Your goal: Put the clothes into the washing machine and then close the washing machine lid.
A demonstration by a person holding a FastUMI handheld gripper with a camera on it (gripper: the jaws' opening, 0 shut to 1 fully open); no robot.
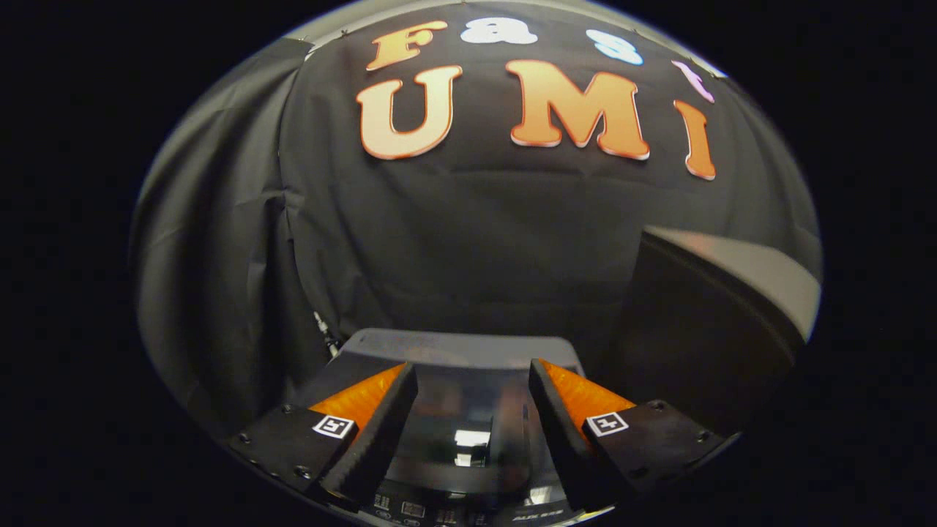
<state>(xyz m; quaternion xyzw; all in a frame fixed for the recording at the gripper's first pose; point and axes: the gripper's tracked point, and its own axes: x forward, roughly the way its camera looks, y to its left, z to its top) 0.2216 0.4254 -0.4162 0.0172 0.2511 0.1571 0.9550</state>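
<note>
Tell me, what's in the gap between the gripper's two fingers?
The gripper is open and holds nothing. In the gripper view, the washing machine's glossy dark lid shows through the gap.

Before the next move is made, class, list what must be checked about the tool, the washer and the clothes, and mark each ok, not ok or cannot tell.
1. Tool open, nothing between its fingers: ok.
2. Washer close below the fingers: ok.
3. Glossy lid lies flat under the tool, apparently shut: cannot tell.
4. Clothes loaded: cannot tell.
5. Dark box to the right of the washer, apart from the tool: ok.
</note>
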